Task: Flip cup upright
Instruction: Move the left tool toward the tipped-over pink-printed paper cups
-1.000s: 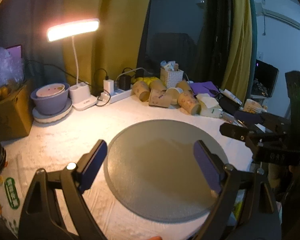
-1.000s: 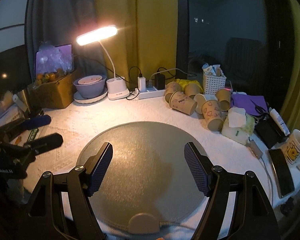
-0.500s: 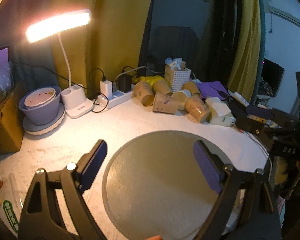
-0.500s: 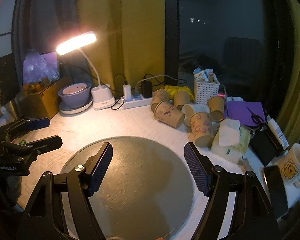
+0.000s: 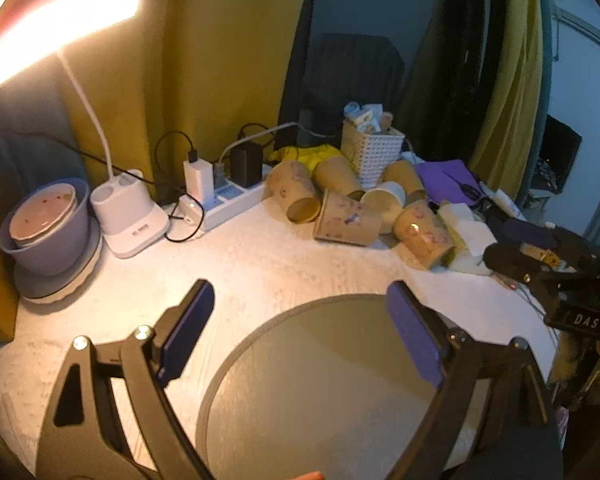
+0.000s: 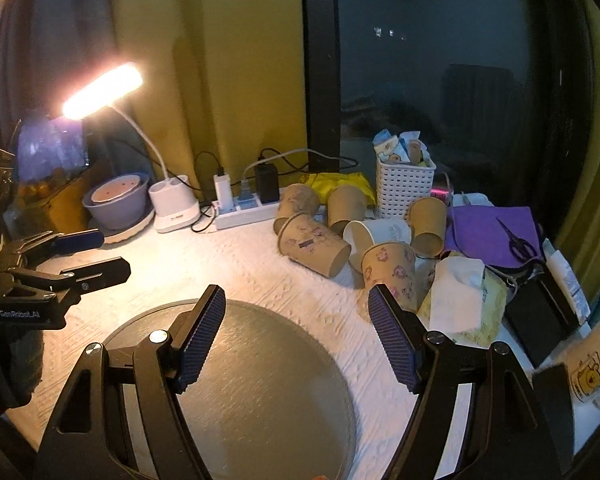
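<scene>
Left tool point(image 5: 300, 320) gaping, empty; right tool point(image 6: 296, 320) likewise; paper cups point(image 6: 314, 248) toppled beyond

Lit desk lamp point(image 6: 104, 90), power strip point(image 6: 246, 211) with chargers, white basket point(image 6: 405, 186), purple bowl point(image 6: 116, 200), scissors point(image 6: 518, 240), mug point(image 6: 594, 362)

Six paper cups point(image 6: 314, 249) heaped at the back, possibly more hidden behind. One white basket point(image 6: 404, 186), one desk lamp point(image 6: 102, 91), one power strip point(image 6: 246, 210), one round grey mat point(image 6: 260, 392), one mug point(image 6: 592, 364), two tools point(image 6: 296, 340).
</scene>
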The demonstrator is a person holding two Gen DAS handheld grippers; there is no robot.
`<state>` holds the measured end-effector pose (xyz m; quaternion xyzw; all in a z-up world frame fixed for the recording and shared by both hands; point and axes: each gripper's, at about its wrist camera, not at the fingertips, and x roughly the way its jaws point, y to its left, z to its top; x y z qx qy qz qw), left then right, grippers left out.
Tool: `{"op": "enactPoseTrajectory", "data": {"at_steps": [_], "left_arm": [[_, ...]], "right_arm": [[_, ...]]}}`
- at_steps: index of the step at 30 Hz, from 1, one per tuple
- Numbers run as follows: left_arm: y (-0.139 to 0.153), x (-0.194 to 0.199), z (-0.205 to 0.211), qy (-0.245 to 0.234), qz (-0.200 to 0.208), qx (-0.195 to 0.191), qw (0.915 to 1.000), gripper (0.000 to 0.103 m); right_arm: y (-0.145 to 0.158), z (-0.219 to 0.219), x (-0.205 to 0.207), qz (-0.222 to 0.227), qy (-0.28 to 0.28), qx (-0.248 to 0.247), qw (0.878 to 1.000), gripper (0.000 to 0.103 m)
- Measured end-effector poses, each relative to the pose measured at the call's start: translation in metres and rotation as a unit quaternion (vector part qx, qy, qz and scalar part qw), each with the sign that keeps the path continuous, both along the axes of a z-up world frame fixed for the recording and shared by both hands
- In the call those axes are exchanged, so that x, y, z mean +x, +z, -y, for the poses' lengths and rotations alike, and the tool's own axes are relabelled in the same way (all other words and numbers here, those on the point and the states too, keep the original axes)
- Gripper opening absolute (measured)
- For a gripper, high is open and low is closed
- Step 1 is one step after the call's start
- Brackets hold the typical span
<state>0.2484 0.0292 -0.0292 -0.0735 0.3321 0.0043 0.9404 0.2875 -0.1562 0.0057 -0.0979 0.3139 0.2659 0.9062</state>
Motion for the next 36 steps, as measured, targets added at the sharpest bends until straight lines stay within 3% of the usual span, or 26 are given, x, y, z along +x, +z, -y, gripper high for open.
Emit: {"op": "enactPoseTrajectory", "data": {"at_steps": [11,23,27,36], "left_arm": [[-0.015,0.076,-0.011,-0.003,-0.019,0.017,0.9997,0.089],[-0.023,0.158,-0.006,-0.008,-0.008,0.045,0.9989,0.089],[-0.029,0.180,-0.010,-0.008,-0.013,0.037,0.9992,0.089],[-0.050,0.230,-0.026,0.014,-0.041,-0.023,0.9988,0.089]], "right_arm": [[-0.022,0.003,0.068,-0.017,-0.017,-0.004,1.000,0.077],[-0.029,0.004,0.131,-0.018,-0.043,-0.004,0.999,0.077],[-0.030,0.005,0.140,-0.016,-0.050,0.004,0.999,0.077],[-0.041,-0.001,0.166,-0.023,-0.061,-0.013,0.998,0.077]]}}
